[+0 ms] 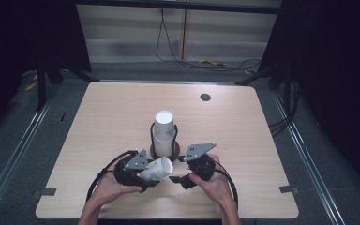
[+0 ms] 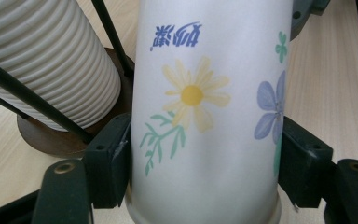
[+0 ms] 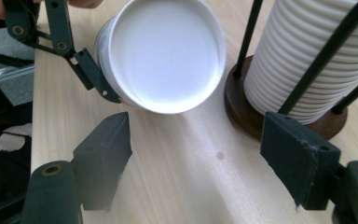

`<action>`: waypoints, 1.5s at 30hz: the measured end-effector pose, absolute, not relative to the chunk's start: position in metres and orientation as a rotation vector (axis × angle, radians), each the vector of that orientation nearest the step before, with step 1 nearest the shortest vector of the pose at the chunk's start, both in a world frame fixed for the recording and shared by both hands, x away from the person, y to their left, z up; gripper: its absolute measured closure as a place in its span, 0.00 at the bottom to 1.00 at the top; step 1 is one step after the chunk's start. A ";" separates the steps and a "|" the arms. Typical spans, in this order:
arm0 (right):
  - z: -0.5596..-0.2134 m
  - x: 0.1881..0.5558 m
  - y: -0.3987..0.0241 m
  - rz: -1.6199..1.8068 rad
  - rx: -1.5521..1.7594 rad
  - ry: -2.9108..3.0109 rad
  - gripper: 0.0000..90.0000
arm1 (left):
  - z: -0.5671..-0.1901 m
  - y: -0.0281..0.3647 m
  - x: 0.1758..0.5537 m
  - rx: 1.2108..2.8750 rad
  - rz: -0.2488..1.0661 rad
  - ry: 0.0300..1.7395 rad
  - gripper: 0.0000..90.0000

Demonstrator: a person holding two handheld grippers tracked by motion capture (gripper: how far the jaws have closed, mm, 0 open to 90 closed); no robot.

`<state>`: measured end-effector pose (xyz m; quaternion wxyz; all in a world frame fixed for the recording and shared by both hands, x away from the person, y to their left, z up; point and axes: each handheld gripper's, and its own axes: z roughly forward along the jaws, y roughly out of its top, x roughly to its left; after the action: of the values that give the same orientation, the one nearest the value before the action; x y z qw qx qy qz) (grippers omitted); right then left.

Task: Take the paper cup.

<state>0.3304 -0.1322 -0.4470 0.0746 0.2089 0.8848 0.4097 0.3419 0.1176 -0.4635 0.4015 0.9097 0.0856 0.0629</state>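
A white paper cup (image 1: 157, 168) printed with flowers lies sideways in my left gripper (image 1: 145, 174), whose jaws are shut on its sides (image 2: 205, 121). Its white bottom (image 3: 161, 53) faces my right gripper (image 1: 177, 179), which stands open a short way off with nothing between its jaws. Behind them a stack of ribbed white cups (image 1: 164, 133) stands upside down in a black wire holder with a round brown base (image 3: 247, 112). The stack (image 2: 46, 60) is just beside the held cup.
The light wooden table (image 1: 103, 112) has a small dark round hole (image 1: 205, 97) near its back right. Black cables trail from both grippers near the front edge. Dark floor and rails surround the table.
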 end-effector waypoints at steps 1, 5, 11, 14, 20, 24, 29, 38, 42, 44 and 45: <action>-0.447 0.331 -0.131 1.217 0.623 2.673 0.27 | -0.464 0.117 0.343 2.315 0.164 0.222 0.33; -0.449 0.332 -0.129 1.166 0.610 2.702 0.28 | -0.463 0.110 0.345 2.379 0.166 0.179 0.33; -0.452 0.334 -0.126 1.127 0.577 2.769 0.32 | -0.462 0.104 0.344 2.415 0.203 0.173 0.33; -0.453 0.334 -0.125 1.103 0.574 2.777 0.31 | -0.462 0.103 0.344 2.430 0.209 0.174 0.33; -0.451 0.335 -0.123 1.098 0.550 2.795 0.31 | -0.462 0.101 0.342 2.432 0.198 0.159 0.33; -0.450 0.338 -0.121 1.093 0.539 2.811 0.33 | -0.460 0.099 0.343 2.438 0.188 0.145 0.33; -0.447 0.339 -0.120 1.078 0.527 2.829 0.32 | -0.452 0.093 0.343 2.486 0.195 0.105 0.33; -0.446 0.340 -0.119 1.080 0.498 2.861 0.33 | -0.453 0.083 0.343 2.536 0.194 0.066 0.33; -0.445 0.342 -0.117 1.094 0.495 2.869 0.31 | -0.453 0.079 0.342 2.562 0.199 0.050 0.33; -0.445 0.342 -0.116 1.092 0.486 2.874 0.30 | -0.453 0.078 0.342 2.558 0.196 0.054 0.33; -0.445 0.342 -0.116 1.094 0.485 2.874 0.30 | -0.453 0.077 0.342 2.558 0.195 0.053 0.33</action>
<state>0.3424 -0.1156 -0.4449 0.0142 0.1557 0.9231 0.3512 0.3421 0.0768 -0.4532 0.2836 0.9560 0.0196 0.0730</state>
